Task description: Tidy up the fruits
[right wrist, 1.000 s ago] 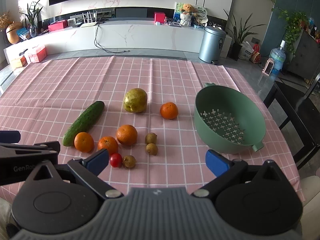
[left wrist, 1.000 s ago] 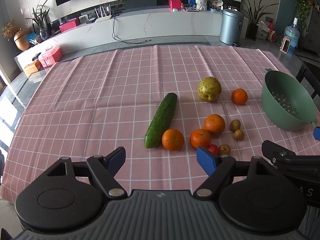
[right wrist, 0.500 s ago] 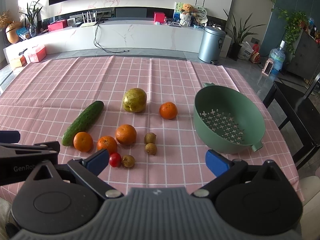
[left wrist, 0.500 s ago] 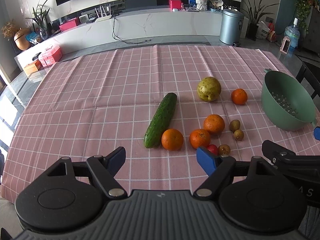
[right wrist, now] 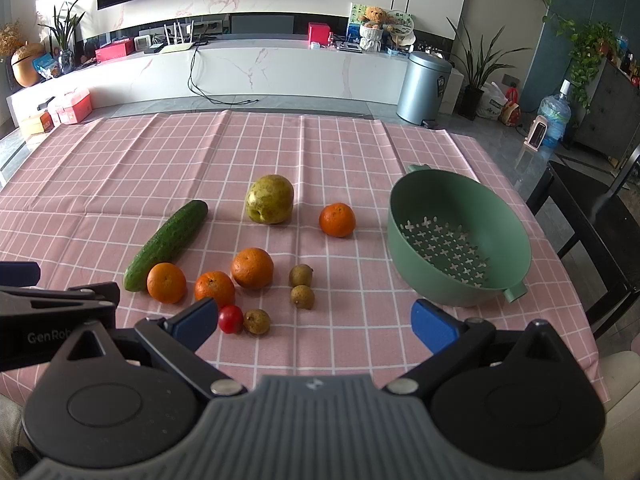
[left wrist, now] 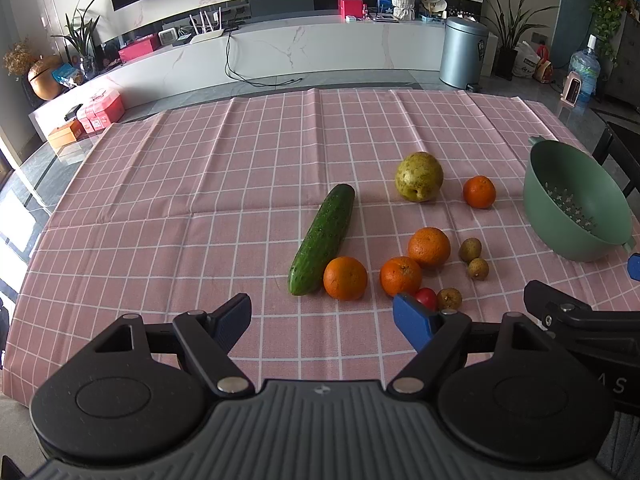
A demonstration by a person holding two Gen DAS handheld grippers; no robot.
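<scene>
Starting from the left side, the left gripper [left wrist: 322, 314] hangs low above the pink checked tablecloth [left wrist: 200, 200], with its blue fingers wide apart and nothing between them. Ahead of it the cucumber [left wrist: 322, 239] lies slanted, and its near end is just beside one orange [left wrist: 345, 278]. Two more oranges [left wrist: 400, 276] [left wrist: 429, 246] are touching each other further right, with a small red tomato [right wrist: 230, 319] and a brown longan [right wrist: 256, 321] in front. Two more longans [right wrist: 301, 275] [right wrist: 302, 297] sit close together. Behind are the yellow pear [right wrist: 269, 199] and a fourth orange [right wrist: 337, 219]. The right gripper [right wrist: 316, 322] also stands spread and holds nothing. On the right the green colander [right wrist: 516, 240] has no fruit inside.
</scene>
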